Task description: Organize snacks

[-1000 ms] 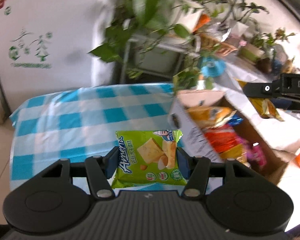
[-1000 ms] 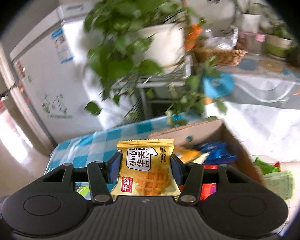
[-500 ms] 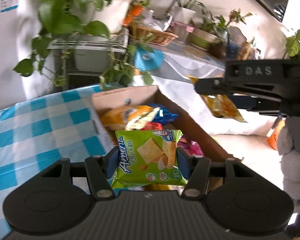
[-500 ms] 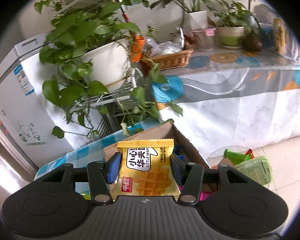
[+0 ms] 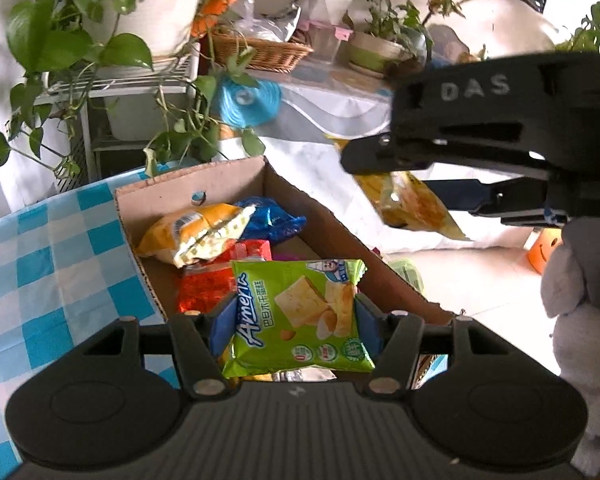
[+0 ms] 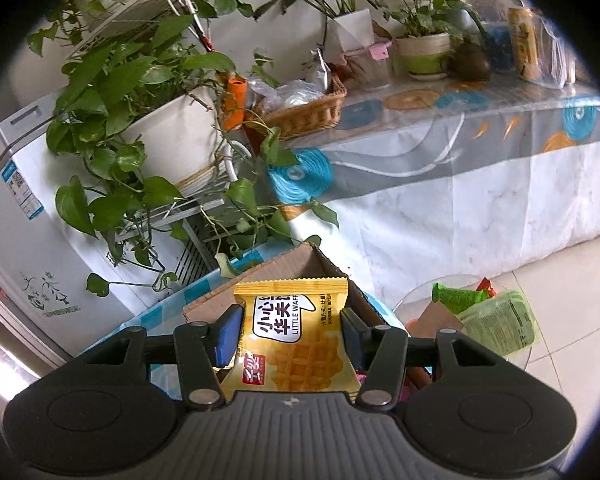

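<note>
My left gripper (image 5: 294, 319) hangs over the open cardboard box (image 5: 320, 216) with a green Ameria cracker pack (image 5: 296, 316) between its blue pads. Its jaws are opening, and the pads still touch the pack's edges. In the box lie a yellow-orange bag (image 5: 188, 236), a blue bag (image 5: 272, 220) and a red pack (image 5: 208, 292). My right gripper (image 6: 292, 334) is shut on a yellow waffle pack (image 6: 292, 332) above the box's far corner (image 6: 276, 276). The left wrist view shows it (image 5: 396, 184) to the right of the box, holding that pack (image 5: 416, 208).
The box stands on a blue checked tablecloth (image 5: 40, 280). Behind it are a potted vine on a wire rack (image 5: 140, 40) and a long table with plants and a basket (image 6: 460, 160). Green packs lie on a low glass table (image 6: 496, 316). A grey fuzzy glove (image 5: 580, 320) is at right.
The left gripper has swung from above the tablecloth to above the box, still carrying the green pack. The right gripper with its yellow pack has come closer and rolled.
</note>
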A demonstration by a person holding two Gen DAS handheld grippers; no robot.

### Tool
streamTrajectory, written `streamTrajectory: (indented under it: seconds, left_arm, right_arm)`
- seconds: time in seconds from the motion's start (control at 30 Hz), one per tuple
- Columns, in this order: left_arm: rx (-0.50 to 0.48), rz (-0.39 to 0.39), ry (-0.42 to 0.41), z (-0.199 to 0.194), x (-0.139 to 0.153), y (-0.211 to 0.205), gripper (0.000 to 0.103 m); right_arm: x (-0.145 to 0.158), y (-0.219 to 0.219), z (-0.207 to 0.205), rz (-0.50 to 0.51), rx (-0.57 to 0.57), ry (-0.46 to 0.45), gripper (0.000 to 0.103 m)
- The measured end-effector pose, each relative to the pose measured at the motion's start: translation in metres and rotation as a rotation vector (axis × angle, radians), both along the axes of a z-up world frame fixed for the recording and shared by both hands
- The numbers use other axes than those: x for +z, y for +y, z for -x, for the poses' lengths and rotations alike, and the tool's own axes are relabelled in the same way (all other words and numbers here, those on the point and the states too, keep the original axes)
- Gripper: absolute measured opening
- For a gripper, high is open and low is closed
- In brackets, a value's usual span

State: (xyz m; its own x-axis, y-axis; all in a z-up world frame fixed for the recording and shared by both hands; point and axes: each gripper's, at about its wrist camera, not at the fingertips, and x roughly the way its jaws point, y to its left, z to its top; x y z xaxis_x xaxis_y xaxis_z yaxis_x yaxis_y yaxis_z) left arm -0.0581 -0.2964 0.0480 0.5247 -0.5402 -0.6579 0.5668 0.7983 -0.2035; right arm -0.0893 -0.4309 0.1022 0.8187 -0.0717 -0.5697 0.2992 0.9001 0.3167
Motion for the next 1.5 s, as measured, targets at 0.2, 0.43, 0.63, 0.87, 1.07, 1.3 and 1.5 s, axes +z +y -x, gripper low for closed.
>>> streamTrajectory:
  seconds: [0.2,0.43,0.63,0.87,1.07,1.3,1.5]
  left_arm:
    - [0.005,-0.054,-0.026,0.004,0.002,-0.007,0.085]
    - [0.040,-0.101,-0.026,0.005,0.009,-0.001,0.090]
    - [0.073,-0.122,0.003,0.008,0.009,0.008,0.090]
    - [0.156,-0.145,0.054,0.005,0.009,0.026,0.090]
    - [0.246,-0.165,0.082,0.002,0.010,0.044,0.099]
    - [0.321,-0.201,0.092,-0.001,0.013,0.055,0.100]
    - [0.363,-0.235,0.086,-0.001,0.015,0.056,0.101]
  right_arm:
    - [-0.005,-0.006,-0.003,-0.030,-0.034,0.015,0.071]
    - [-0.005,-0.009,-0.001,-0.057,-0.054,0.004,0.080]
    - [-0.005,-0.008,-0.003,-0.055,-0.057,0.014,0.089]
    - [-0.006,-0.004,-0.004,-0.030,-0.049,0.047,0.095]
    - [-0.007,0.005,-0.001,0.075,-0.043,0.115,0.098]
    - [-0.012,0.018,0.008,0.177,-0.031,0.190,0.102]
    - [-0.017,0.024,0.014,0.199,0.003,0.228,0.103]
